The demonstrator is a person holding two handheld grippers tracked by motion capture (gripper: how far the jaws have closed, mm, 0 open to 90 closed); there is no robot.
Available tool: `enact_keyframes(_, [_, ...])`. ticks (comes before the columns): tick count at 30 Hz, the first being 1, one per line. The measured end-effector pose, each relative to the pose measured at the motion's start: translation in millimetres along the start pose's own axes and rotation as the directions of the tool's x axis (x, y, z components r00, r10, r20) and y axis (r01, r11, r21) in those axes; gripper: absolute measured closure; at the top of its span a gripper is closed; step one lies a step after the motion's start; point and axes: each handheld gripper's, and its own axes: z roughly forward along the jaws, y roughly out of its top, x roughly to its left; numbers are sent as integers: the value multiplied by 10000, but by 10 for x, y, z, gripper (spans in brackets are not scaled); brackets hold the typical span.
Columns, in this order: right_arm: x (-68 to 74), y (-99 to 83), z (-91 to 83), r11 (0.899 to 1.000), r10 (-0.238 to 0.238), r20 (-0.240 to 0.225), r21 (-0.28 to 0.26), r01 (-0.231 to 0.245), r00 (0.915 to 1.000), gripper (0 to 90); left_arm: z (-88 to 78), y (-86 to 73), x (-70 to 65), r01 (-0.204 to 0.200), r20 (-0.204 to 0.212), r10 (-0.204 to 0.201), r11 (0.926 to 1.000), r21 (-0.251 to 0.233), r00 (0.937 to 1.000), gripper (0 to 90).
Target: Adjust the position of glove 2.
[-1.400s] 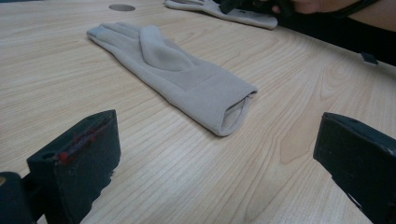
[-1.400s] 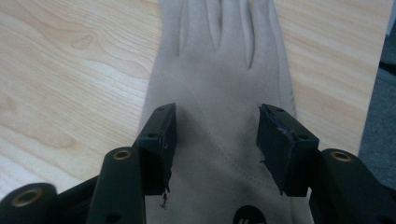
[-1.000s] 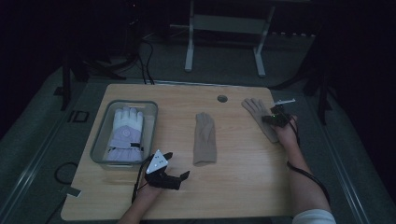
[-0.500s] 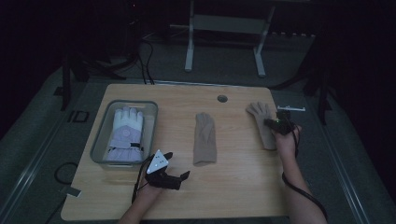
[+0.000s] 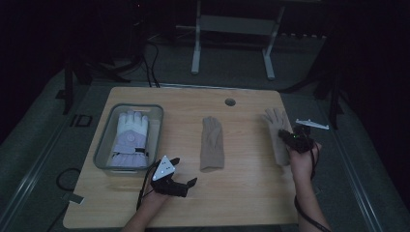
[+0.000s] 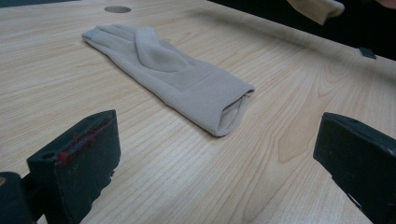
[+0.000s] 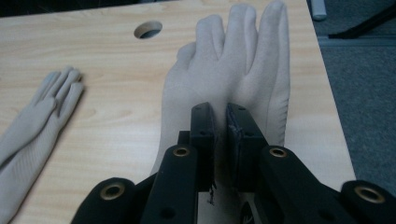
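At the table's right edge the right gripper [image 7: 219,140] has its jaws pinched on the flat beige knit glove [image 7: 233,74], probably to lift it, while the left gripper [image 5: 181,181] idles wide apart near its twin glove [image 6: 168,74].

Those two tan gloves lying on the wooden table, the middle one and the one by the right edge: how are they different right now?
The middle glove lies free on the table, with the open left gripper short of its cuff; the right-edge glove is pinched by the right gripper, whose jaws are closed on its fabric. The middle glove's fingers lie together; the right-edge glove's are spread. Both are tan fabric with fingertips pointing to the far edge.
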Motion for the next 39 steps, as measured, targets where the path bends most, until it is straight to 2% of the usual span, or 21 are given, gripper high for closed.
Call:
enact_keyframes(3, [58,-149,-12,9996,244,44,166,-244,9997,818,-4,0,0,-116,9,116,9999,22,9999,10])
enact_keyframes(7, [109,-302,107,9974,228,131,681,-236,9997,816,-2,1,-4,-159,10,159,9999,33,9999,9])
enact_keyframes(13, [65,-439,333,9924,238,573,1189,-305,9981,812,-4,0,4,-94,59,94,10000,11,9999,10])
enact_keyframes(16, [41,-503,432,9878,152,524,1538,-231,9985,794,-6,-1,4,-60,80,60,10000,2,10000,9])
enact_keyframes(19, [25,-496,416,9884,5,293,1516,-49,9996,733,-5,-1,3,-60,84,60,10000,13,9999,10])
enact_keyframes(21, [-9,-452,362,9923,-88,-37,1235,92,10000,678,-6,-1,3,-59,105,59,10000,12,9999,9])
enact_keyframes(22, [-34,-427,332,9947,-269,-215,989,289,9994,636,-6,-2,5,-16,134,16,10000,1,9999,9])
enact_keyframes(24, [-80,-386,288,9936,-851,-379,711,876,9956,607,-7,-2,12,58,184,-58,10000,-12,9998,9])
enact_keyframes(25, [-108,-370,278,9924,-969,-710,695,1019,9928,580,-7,-3,13,61,188,-61,10000,-22,9998,10])
enact_keyframes(27, [-142,-359,277,9846,-1531,-1132,676,1614,9817,541,-7,-2,11,54,184,-53,10000,-8,9998,10])
enact_keyframes(28, [-150,-358,286,9772,-1900,-1334,702,2005,9727,508,-7,-2,11,30,180,-30,10000,-7,9998,9])
enact_keyframes(31, [-175,-368,299,9533,-2896,-1966,289,3008,9367,481,-6,-2,12,56,172,-56,10000,9,9998,9])
enact_keyframes(32, [-184,-369,308,9429,-3195,-2190,233,3323,9219,481,-6,-2,11,60,174,-60,10000,2,9998,9])
enact_keyframes(33, [-196,-370,321,9334,-3417,-2283,301,3575,9116,481,-6,-2,11,62,172,-62,10000,-11,9998,9])
enact_keyframes(37, [-280,-366,392,9019,-3932,-2541,802,4244,8836,469,-6,-3,14,78,193,-77,10000,-14,9998,9])
enact_keyframes(39, [-323,-373,432,8910,-4025,-2655,1058,4414,8761,436,-7,-3,20,98,201,-97,9999,-48,9998,10])
